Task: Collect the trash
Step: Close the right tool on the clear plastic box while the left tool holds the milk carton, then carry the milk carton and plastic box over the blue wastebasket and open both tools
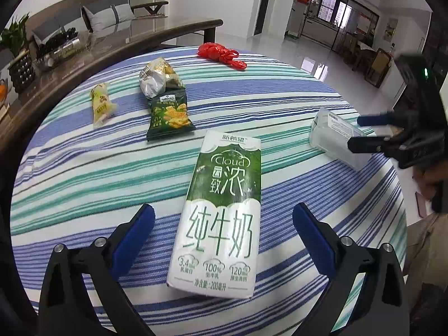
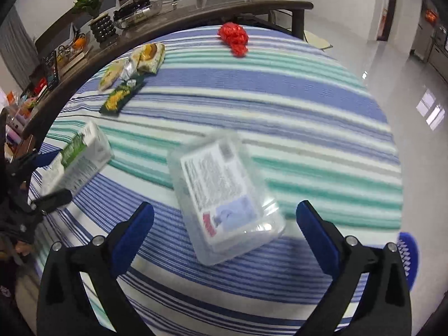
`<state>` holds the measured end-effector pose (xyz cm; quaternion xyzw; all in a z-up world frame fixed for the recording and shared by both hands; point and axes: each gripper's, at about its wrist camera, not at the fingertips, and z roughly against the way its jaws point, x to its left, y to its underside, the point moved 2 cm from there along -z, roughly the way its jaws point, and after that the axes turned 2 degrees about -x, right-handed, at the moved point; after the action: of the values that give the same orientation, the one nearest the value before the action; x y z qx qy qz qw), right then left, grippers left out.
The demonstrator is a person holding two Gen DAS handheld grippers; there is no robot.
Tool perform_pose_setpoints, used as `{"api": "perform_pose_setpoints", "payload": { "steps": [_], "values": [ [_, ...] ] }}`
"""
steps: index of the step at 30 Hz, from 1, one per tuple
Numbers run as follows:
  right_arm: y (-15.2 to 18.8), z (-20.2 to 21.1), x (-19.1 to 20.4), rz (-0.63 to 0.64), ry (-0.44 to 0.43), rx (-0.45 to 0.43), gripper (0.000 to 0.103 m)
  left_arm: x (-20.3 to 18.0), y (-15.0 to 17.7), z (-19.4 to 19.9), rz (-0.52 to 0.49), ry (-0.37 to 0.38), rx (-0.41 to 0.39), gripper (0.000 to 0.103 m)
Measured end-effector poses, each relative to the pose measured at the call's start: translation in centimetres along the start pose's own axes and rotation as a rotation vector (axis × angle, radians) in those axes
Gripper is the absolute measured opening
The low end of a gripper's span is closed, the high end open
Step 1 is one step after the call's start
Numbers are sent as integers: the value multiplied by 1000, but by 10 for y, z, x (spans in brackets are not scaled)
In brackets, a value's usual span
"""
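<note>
A green-and-white milk carton (image 1: 221,212) lies flat on the striped tablecloth (image 1: 84,173), between the wide-apart fingers of my left gripper (image 1: 224,211); the blue pads stand clear of its sides. A clear plastic box (image 2: 221,179) with a printed label rests, blurred, between the fingers of my right gripper (image 2: 225,210), which is open and not touching it. From the left wrist view the right gripper (image 1: 358,131) sits at the box (image 1: 333,137). From the right wrist view the left gripper (image 2: 50,175) flanks the carton (image 2: 81,156).
Further back on the cloth lie a green chip bag (image 1: 169,114), a crumpled silver wrapper (image 1: 159,78), a pale yellow wrapper (image 1: 100,103) and a red plastic bag (image 1: 221,54). A dark wooden table (image 2: 173,19) with a plant and bowls borders the far edge. Glossy floor (image 2: 406,89) lies right.
</note>
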<state>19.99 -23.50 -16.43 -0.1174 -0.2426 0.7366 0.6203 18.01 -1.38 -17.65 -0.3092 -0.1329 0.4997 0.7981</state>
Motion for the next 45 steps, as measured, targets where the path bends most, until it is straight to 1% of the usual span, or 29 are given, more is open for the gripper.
{"api": "perform_pose_setpoints", "payload": {
  "steps": [3, 5, 6, 7, 8, 9, 10, 11, 13, 16, 20, 21, 23, 25, 27, 28, 30, 31, 32, 34, 35, 36, 37, 40, 43, 45],
  "values": [
    [-15, 2, 7, 69, 10, 62, 98, -2, -4, 0, -3, -6, -12, 87],
    [-21, 0, 13, 121, 24, 96, 98, -1, -7, 1, -1, -15, -27, 75],
    [-23, -2, 16, 143, 31, 108, 98, -1, -8, 1, -1, -20, -32, 72],
    [-24, -7, 21, 172, 38, 129, 98, -2, -9, 1, -3, -25, -36, 60],
    [-24, -11, 24, 193, 51, 144, 97, -1, -9, 1, -4, -24, -35, 52],
    [-25, -13, 25, 200, 59, 146, 96, -1, -9, 2, -5, -27, -37, 52],
    [-25, -14, 27, 206, 65, 145, 82, -1, -9, 3, -5, -33, -41, 51],
    [-25, -15, 27, 207, 63, 146, 63, -3, -9, 5, -9, -42, -48, 51],
    [-25, -11, 26, 187, 67, 128, 63, -4, -9, 7, -16, -51, -59, 50],
    [-23, 4, 22, 149, 53, 77, 62, -8, -9, 12, -28, -81, -77, 50],
    [-18, 24, 16, 103, 23, 32, 62, -16, -11, 19, -17, -93, -91, 50],
    [-15, 29, 13, 92, 11, 22, 62, -20, -12, 22, -7, -80, -95, 50],
    [-11, 39, 8, 72, -5, 6, 62, -36, -17, 27, 8, -20, -107, 50],
    [-3, 51, -2, 38, -24, -15, 62, -59, -23, 31, -8, 33, -112, 50],
    [5, 64, -19, -10, -38, -38, 62, -80, -29, 31, -8, 89, -108, 50],
    [12, 74, -35, -46, -45, -53, 62, -97, -34, 31, 6, 146, -101, 50],
    [22, 88, -59, -92, -38, -74, 62, -127, -42, 29, 2, 213, -97, 50],
    [31, 98, -80, -126, -22, -86, 62, -144, -47, 28, -14, 237, -98, 50],
    [39, 106, -99, -153, -4, -93, 62, -170, -53, 26, -38, 269, -96, 50],
    [57, 119, -140, -215, 38, -102, 62, -216, -62, 19, -72, 339, -75, 50],
    [66, 124, -158, -247, 58, -103, 62, -234, -64, 14, -85, 362, -64, 50],
    [79, 129, -185, -293, 85, -104, 62, -253, -67, 9, -100, 379, -55, 50],
    [88, 132, -203, -326, 103, -104, 62, -280, -69, 1, -122, 397, -41, 51],
    [118, 138, -258, -412, 165, -101, 62, -333, -74, -24, -148, 440, 2, 51],
    [144, 135, -304, -492, 200, -90, 62, -386, -78, -63, -172, 446, 41, 51],
    [159, 130, -332, -542, 223, -87, 62, -407, -80, -86, -173, 452, 64, 51]
  ]
}}
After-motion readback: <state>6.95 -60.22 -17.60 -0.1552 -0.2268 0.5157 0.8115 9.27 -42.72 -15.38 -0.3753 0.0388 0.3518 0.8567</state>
